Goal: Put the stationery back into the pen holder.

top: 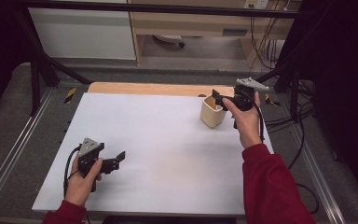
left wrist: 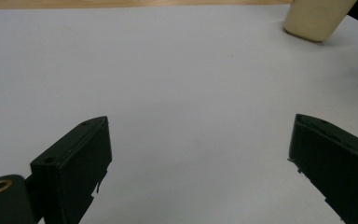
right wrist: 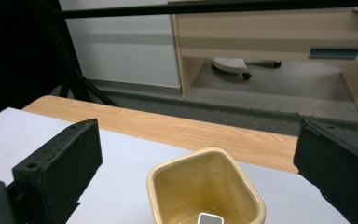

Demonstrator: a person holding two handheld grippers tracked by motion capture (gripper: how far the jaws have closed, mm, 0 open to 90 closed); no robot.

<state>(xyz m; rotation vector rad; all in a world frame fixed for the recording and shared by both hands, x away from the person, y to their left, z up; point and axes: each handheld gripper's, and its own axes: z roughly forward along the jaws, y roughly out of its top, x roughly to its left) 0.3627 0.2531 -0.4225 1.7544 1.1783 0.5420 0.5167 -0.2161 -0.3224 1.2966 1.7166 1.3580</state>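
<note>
The right gripper (top: 218, 97) is hovering with jaws spread directly over the cream bin (right wrist: 206, 191), likely having dropped the small grey block (right wrist: 209, 218) lying inside. The left gripper (top: 116, 158) is idling open above the white tabletop (top: 158, 140), well apart.

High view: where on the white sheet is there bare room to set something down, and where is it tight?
Nearly the whole white sheet is bare: the wide middle between the left tool and the cream cup, plus the far-left corner by the wooden edge. Only the far-right corner is tight, where the open right tool hovers at the cup.
</note>
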